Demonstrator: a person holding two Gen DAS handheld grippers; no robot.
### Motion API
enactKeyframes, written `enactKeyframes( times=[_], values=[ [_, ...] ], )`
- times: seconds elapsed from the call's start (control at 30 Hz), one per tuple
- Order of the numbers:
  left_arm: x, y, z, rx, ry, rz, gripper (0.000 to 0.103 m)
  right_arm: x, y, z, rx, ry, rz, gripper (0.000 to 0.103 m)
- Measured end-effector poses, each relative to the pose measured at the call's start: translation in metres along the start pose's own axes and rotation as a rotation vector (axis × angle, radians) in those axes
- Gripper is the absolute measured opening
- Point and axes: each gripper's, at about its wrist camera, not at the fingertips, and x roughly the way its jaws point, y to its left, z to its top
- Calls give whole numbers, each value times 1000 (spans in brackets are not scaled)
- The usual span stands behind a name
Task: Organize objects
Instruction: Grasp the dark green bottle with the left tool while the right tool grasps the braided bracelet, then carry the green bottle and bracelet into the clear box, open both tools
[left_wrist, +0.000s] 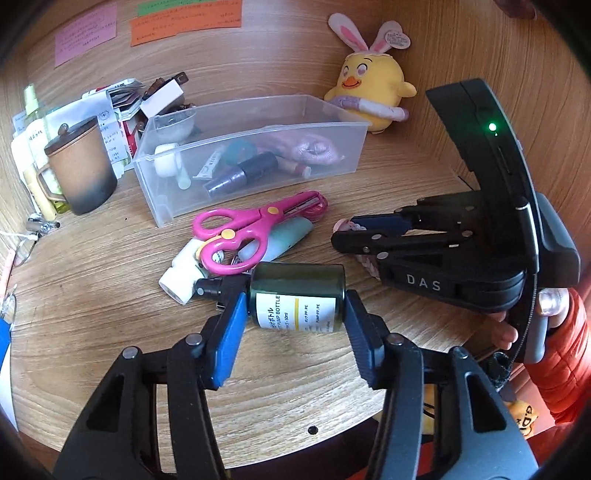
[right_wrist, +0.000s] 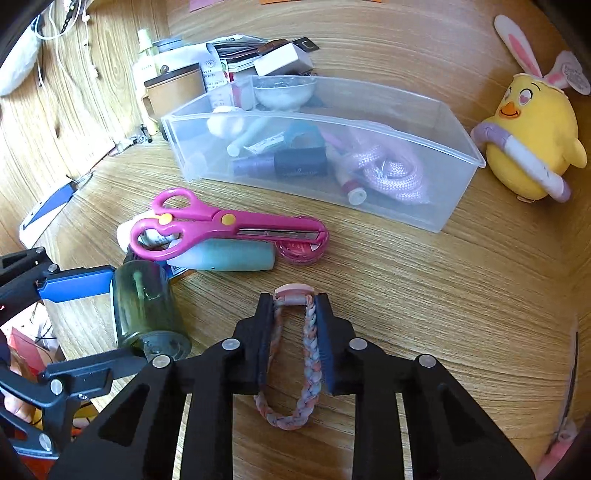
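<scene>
My left gripper (left_wrist: 295, 306) is shut on a dark green pump bottle (left_wrist: 297, 297), held lying sideways just above the wooden desk; it also shows in the right wrist view (right_wrist: 146, 306). My right gripper (right_wrist: 294, 310) is shut on a braided pink-and-blue hair tie (right_wrist: 310, 354) that lies on the desk; it shows from the side in the left wrist view (left_wrist: 341, 236). A clear plastic bin (left_wrist: 255, 122) with several small items stands behind, also in the right wrist view (right_wrist: 461, 162). Pink scissors (left_wrist: 240, 229) lie on a teal tube (right_wrist: 229, 258).
A yellow chick plush (left_wrist: 369, 88) sits at the back right. A brown lidded mug (left_wrist: 79, 170) and a stack of papers and boxes (left_wrist: 122, 99) stand at the back left. A white tube (left_wrist: 181, 273) and a pink round case (right_wrist: 301, 251) lie by the scissors.
</scene>
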Motion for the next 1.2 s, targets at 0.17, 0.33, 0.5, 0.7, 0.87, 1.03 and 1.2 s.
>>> enactKeyframes(
  times=[0.17, 0.33, 0.5, 0.7, 0.87, 1.03, 1.2],
  values=[
    [-11, 9, -1, -27, -17, -21, 52, -6, -5, -3, 46, -22, 15, 18],
    [-22, 18, 1, -52, -40, -30, 52, -18, -13, -2, 97, -65, 24, 18],
    [-32, 23, 4, -69, -67, -31, 52, -31, -20, -2, 128, -101, 24, 18],
    [-42, 31, 15, -79, -108, -7, 52, -41, -25, 0, 150, -132, 24, 18],
    [-42, 46, 32, -113, -142, 27, 52, -52, -30, 9, 168, -173, 31, 18],
    [-38, 58, 52, -131, -176, 58, 52, -62, -31, 26, 169, -223, 30, 18],
    [-37, 68, 74, -146, -205, 53, 52, -68, -33, 46, 166, -272, 27, 18]
  ],
)
